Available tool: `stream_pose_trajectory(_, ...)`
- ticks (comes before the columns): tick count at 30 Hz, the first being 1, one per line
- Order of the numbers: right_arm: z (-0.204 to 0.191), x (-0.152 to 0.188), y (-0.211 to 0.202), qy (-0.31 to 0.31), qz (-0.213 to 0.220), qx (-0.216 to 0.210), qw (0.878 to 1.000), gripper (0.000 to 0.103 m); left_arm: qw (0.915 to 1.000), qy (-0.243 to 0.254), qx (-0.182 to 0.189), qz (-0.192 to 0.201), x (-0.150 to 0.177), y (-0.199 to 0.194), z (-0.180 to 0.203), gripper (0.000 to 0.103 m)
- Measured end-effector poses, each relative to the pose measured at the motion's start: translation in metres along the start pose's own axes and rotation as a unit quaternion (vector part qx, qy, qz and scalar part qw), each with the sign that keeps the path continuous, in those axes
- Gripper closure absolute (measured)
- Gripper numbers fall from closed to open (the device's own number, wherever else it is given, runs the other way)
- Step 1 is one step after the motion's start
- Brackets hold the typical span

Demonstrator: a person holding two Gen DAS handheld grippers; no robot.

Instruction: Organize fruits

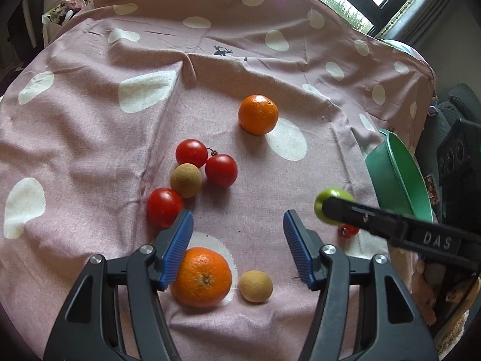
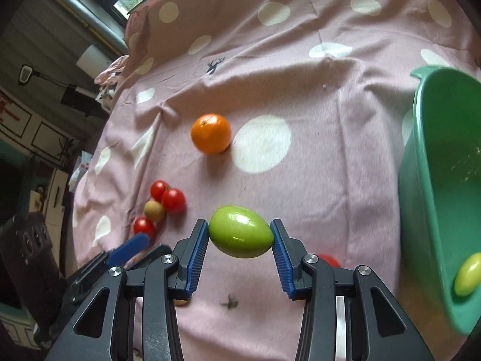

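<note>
My right gripper (image 2: 240,237) is shut on a green oval fruit (image 2: 240,231) and holds it above the pink dotted cloth (image 2: 315,96), left of the green basin (image 2: 421,150). A second green fruit (image 2: 467,273) lies in the basin. My left gripper (image 1: 237,240) is open and empty over an orange (image 1: 202,276) and a tan round fruit (image 1: 255,285). Three red tomatoes (image 1: 221,170) and another tan fruit (image 1: 185,180) lie just beyond it. A second orange (image 1: 258,114) sits farther back. The right gripper with the green fruit (image 1: 330,198) shows in the left wrist view too.
The green basin (image 1: 399,174) stands at the cloth's right edge. A small red tomato (image 1: 348,231) lies under the right gripper, also partly seen in the right wrist view (image 2: 329,260). A black speaker (image 1: 457,156) stands beyond the basin. Windows are behind the table.
</note>
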State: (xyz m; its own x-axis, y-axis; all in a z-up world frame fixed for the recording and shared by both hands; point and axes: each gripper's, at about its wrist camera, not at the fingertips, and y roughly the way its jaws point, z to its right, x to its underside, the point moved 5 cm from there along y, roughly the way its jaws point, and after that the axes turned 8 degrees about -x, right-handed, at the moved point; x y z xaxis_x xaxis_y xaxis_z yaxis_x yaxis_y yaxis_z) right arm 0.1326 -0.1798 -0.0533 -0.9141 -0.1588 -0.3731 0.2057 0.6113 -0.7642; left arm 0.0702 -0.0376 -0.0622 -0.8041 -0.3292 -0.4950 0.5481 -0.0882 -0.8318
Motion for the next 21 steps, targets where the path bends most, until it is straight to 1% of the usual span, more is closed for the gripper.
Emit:
stream_pose_trajectory(4, -0.006, 0.018, 0.015, -0.005, -0.035, -0.014, 0.999, 0.059, 0.9999, -0.008, -0.013, 0.006, -0.002, -0.004, -0.012, 0.041)
stream_pose_trajectory(7, -0.009, 0.025, 0.022, -0.017, -0.053, -0.008, 0.998, 0.059, 0.9996, -0.018, -0.022, 0.006, -0.003, -0.005, -0.02, 0.041)
stream_pose_trajectory(11, -0.007, 0.029, 0.026, -0.019, -0.066, 0.002, 0.998, 0.059, 0.9996, -0.02, -0.021, 0.006, -0.003, -0.005, -0.021, 0.041)
stream_pose_trajectory(15, -0.006, 0.029, 0.022, -0.023, -0.066, 0.008, 0.998, 0.059, 0.9997, -0.014, -0.017, 0.012, -0.003, -0.007, -0.015, 0.041)
stream_pose_trajectory(17, -0.003, 0.028, 0.016, -0.019, -0.06, 0.011, 0.998, 0.055, 0.9998, -0.01, -0.008, 0.014, -0.003, -0.008, -0.011, 0.041)
stream_pose_trajectory(19, -0.002, 0.026, 0.009, -0.023, -0.051, 0.021, 0.998, 0.046, 0.9999, -0.004, 0.003, 0.015, -0.002, -0.008, -0.005, 0.041)
stream_pose_trajectory(21, -0.001, 0.023, 0.001, -0.029, -0.036, 0.03, 0.999, 0.046, 0.9998, 0.003, 0.016, 0.014, -0.001, -0.008, 0.003, 0.041)
